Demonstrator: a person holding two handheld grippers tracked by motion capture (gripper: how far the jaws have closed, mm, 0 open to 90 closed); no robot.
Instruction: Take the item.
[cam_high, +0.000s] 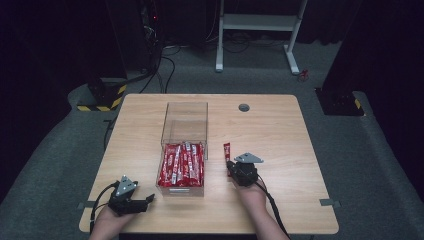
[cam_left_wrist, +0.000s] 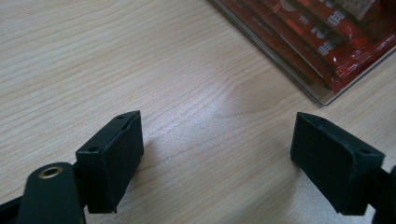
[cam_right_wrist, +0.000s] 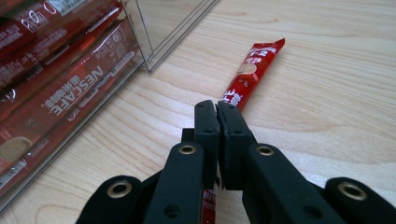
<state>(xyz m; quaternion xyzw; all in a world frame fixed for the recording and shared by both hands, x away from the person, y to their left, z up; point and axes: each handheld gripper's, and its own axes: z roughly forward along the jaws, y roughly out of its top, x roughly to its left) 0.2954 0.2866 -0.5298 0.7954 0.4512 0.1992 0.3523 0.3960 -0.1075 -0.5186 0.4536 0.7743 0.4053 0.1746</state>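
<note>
While the right hand-held gripper is clenched on a slim red foil coffee stick lying on the wooden tabletop, transfer into the clear plastic box is judged next; the left hand-held gripper is held released.

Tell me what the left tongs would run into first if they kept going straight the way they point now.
Probably the clear box of red sachets. The left tongs stand open over bare table, and in the left gripper view the box's near corner lies ahead, to the right. Depth is unclear, so they might slide just past it.
</note>
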